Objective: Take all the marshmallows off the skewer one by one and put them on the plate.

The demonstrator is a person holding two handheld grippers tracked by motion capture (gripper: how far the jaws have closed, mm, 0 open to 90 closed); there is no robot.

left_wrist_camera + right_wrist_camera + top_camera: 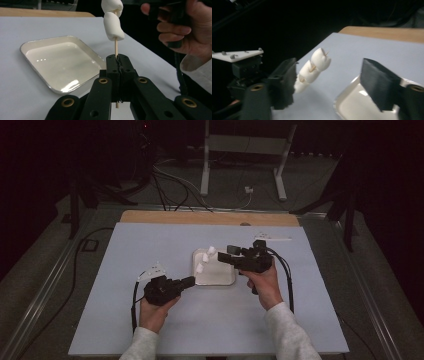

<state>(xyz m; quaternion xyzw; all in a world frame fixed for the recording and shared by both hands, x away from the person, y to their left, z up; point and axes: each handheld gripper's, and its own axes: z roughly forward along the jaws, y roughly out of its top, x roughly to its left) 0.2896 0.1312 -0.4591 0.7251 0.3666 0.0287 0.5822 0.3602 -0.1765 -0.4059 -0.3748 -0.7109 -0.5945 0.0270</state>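
Left tongs [117, 60] pinch the skewer [116, 48]; right tongs [329, 85], jaws apart and holding nothing, could knock its marshmallows [113, 22] loose.

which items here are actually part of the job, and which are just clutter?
In use:
- wooden skewer, clamped in the left gripper
- marshmallows threaded on it
- white tray, empty
- right gripper, jaws apart, nothing pressed between them

Lying about:
- cables on the floor
- white stand behind the table
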